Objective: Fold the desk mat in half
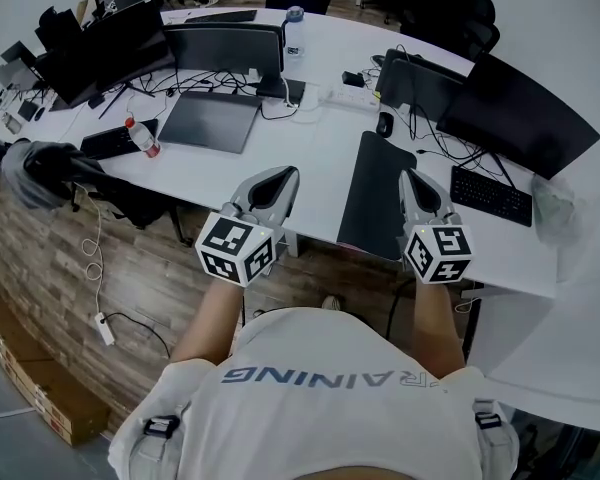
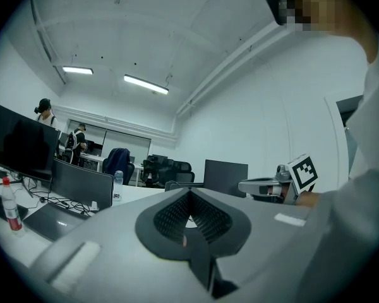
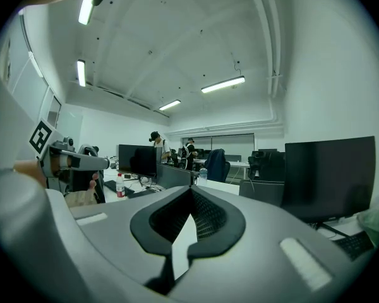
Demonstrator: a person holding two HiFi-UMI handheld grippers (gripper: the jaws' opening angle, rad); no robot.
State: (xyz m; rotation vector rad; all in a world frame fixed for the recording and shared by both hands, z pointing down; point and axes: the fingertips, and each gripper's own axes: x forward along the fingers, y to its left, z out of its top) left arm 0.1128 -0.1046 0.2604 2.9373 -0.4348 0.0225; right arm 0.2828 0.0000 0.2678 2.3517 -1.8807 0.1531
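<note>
A long white worktop [image 1: 320, 143] curves across the upper half of the head view, with wood-look floor below it on the left. Dark monitors stand along it, the widest at the right edge [image 1: 525, 118] and another at top centre [image 1: 225, 48]. The desk mat [image 1: 375, 193] lies flat and unfolded just right of centre: a dark strip running from the worktop's front edge back toward a black mouse [image 1: 384, 124]. Left of it, past a bare stretch, is a flat grey slab [image 1: 212, 120], laptop or pad, I cannot tell. A black keyboard [image 1: 490, 196] sits right of the mat, in front of the wide monitor.

The person stands at the front edge with both arms out. The left gripper [image 1: 280, 178] hangs over the edge, left of the mat and apart from it; its jaws are pressed together with nothing between them [image 2: 189, 193]. The right gripper [image 1: 410, 180] is at the mat's right edge, though I cannot tell if it touches; its jaws are also closed and empty [image 3: 191, 193]. A red-capped bottle [image 1: 143, 136] lies at the left.
</note>
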